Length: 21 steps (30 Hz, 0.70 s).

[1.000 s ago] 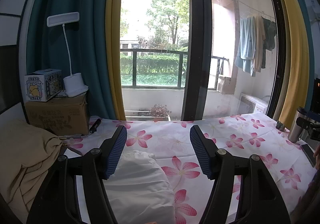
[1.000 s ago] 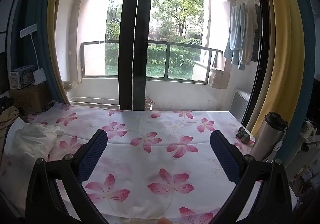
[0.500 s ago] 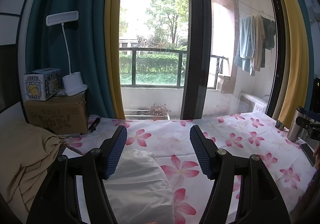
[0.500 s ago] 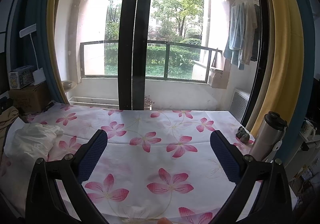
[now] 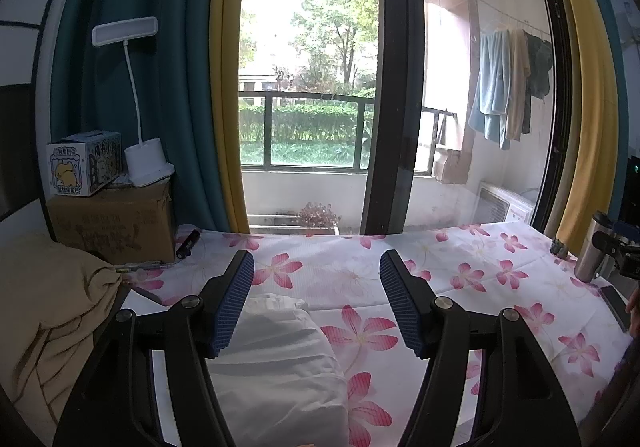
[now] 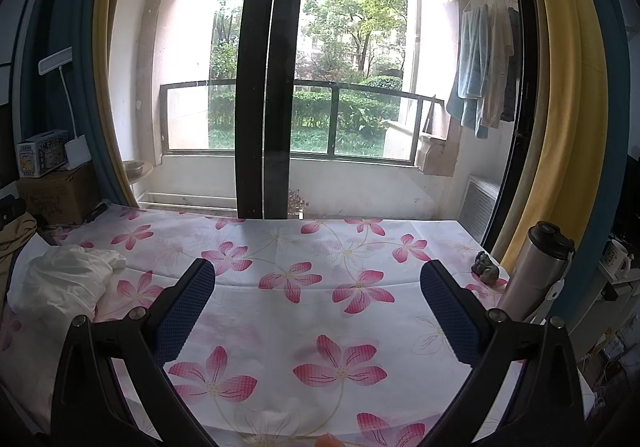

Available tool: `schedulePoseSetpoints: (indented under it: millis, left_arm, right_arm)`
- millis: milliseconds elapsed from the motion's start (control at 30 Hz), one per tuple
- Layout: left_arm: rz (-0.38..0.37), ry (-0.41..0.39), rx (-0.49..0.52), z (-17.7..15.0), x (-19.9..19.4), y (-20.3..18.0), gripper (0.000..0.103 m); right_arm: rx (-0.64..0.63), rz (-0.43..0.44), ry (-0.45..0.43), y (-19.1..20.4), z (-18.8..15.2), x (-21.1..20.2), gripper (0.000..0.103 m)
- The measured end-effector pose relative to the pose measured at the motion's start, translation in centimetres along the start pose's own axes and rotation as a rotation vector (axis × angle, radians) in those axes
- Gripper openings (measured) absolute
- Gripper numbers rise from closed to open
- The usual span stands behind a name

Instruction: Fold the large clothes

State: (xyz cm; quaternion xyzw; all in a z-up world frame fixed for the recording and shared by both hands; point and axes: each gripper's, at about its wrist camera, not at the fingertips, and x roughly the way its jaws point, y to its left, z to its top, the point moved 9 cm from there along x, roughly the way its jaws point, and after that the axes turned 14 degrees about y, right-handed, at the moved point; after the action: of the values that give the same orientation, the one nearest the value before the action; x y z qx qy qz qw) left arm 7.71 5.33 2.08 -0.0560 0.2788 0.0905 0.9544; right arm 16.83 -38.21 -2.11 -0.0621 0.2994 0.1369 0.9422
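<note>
Grippers are both hovering above the table [image 6: 400, 331], which is wearing a white cloth printed with pink flowers. I am holding my left gripper [image 5: 316, 299] with its jaws standing wide apart and nothing between the blue pads; it is pointing slightly downward over the white garment [image 5: 280, 363], which is lying crumpled near the table's left edge, toward the near side. I am holding my right gripper [image 6: 318, 311] equally wide, gripping nothing, over the bare middle of the table; in its view the white garment [image 6: 68, 283] is sitting well to the left of the jaws. A tan cloth [image 5: 44, 311] is lying bunched at the left edge beside the garment, with a cardboard box [image 5: 112, 223] standing at the far left corner. A steel flask [image 6: 532, 271] is standing at the right edge, just beside a small dark figurine [image 6: 486, 267].
</note>
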Motion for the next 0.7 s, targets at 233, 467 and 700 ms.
schedulePoseSetpoints:
  millis: [233, 467, 700]
  left_arm:
    - [-0.003, 0.000, -0.001, -0.09, 0.02, -0.03, 0.069]
    - [-0.003, 0.000, -0.002, -0.12, 0.01, 0.00, 0.069]
    - [-0.002, 0.003, -0.003, -0.32, 0.02, -0.03, 0.069]
  right_arm:
    - [0.000, -0.001, 0.001, -0.02, 0.00, 0.00, 0.101]
    - [0.001, -0.001, 0.000, -0.06, 0.01, -0.02, 0.101]
    - [0.000, -0.001, 0.000, -0.05, 0.02, 0.00, 0.101]
